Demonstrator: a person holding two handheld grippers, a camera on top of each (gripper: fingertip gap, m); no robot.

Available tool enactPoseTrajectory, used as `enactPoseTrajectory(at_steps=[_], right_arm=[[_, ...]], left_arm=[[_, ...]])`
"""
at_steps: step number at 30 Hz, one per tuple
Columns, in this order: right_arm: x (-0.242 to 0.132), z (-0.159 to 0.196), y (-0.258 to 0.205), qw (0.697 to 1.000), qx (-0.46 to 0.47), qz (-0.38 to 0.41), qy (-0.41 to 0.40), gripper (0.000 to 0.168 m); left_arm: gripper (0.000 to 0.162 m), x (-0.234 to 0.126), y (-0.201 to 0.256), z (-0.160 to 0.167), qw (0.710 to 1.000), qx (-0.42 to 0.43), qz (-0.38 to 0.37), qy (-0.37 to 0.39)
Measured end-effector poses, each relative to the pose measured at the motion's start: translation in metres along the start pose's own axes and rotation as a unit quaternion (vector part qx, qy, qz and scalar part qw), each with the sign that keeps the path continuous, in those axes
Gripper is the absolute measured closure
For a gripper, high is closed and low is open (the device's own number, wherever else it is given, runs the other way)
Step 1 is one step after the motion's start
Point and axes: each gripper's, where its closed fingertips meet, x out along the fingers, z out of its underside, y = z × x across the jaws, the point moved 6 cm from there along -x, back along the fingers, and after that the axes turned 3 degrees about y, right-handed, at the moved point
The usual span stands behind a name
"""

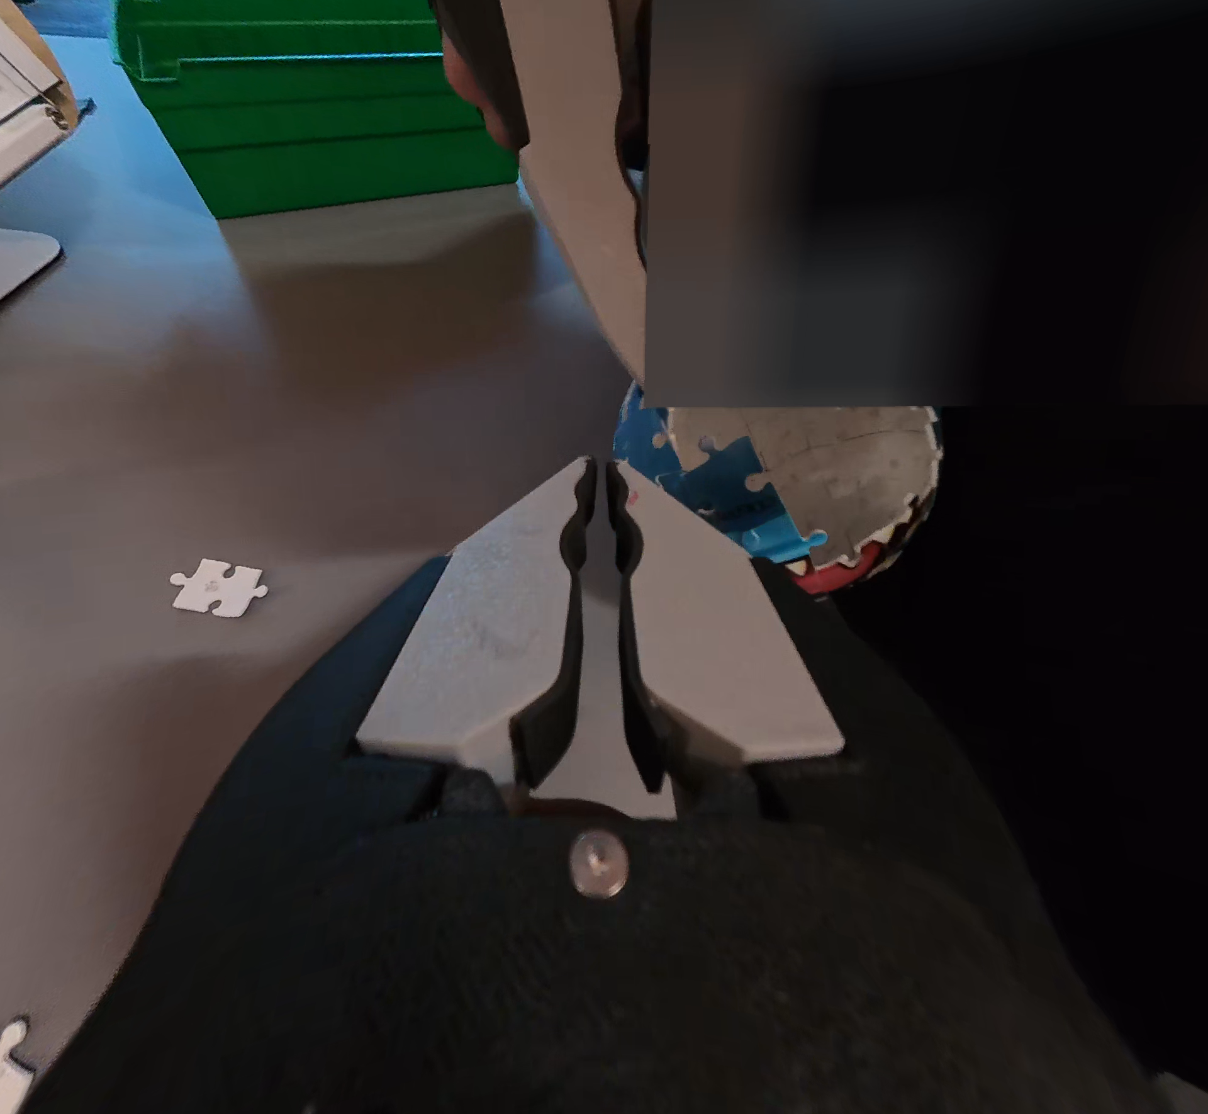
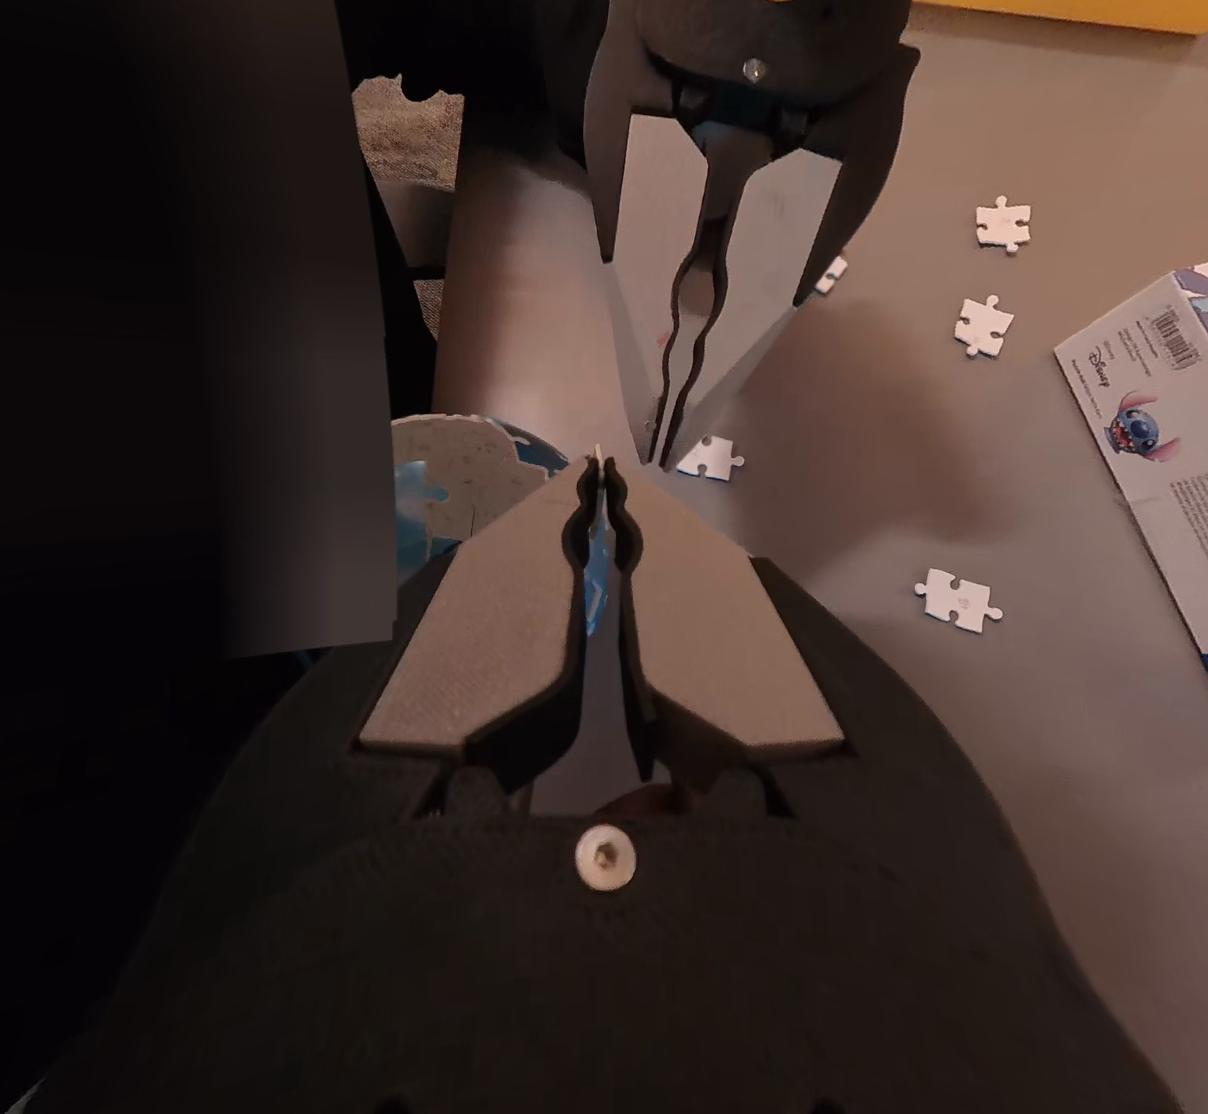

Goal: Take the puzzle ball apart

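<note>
The puzzle ball [image 1: 804, 487] is a partly open shell, blue outside and grey inside, with a red mouth at its lower rim. It sits right of my left gripper [image 1: 601, 474], which is shut with nothing showing between its tips. In the right wrist view, my right gripper [image 2: 598, 474] is shut on the thin edge of the ball [image 2: 457, 487]. The left gripper [image 2: 660, 458] comes down from above, its tips at the table beside a loose white piece [image 2: 709, 458]. In the left wrist view, the right gripper [image 1: 631, 363] reaches down onto the ball's top left edge.
Several loose white pieces [image 2: 959, 599] lie on the grey table [image 1: 392, 363], one to the left [image 1: 219, 587]. The puzzle's box [image 2: 1144, 429] lies at the right. Stacked green bins [image 1: 314, 102] stand at the back. A person's dark clothing fills one side. The tips of both grippers are at nearly the same place.
</note>
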Motion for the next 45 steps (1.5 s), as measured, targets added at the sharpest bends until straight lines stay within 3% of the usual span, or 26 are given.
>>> enactPoseTrajectory(at_steps=[19,30,45], right_arm=[[0.005,0.004,-0.009,0.999,-0.032,0.003,-0.014,0.168],[0.007,0.005,-0.02,0.998,-0.056,-0.014,-0.032,0.166],[0.004,0.007,-0.023,0.998,-0.065,-0.008,-0.02,0.167]], left_arm=[[0.16,0.008,0.008,0.001,0.999,-0.016,0.029,0.022],[0.154,0.01,0.019,0.002,0.998,0.017,0.055,0.016],[0.154,0.007,0.015,0.004,0.999,0.012,0.048,0.015]])
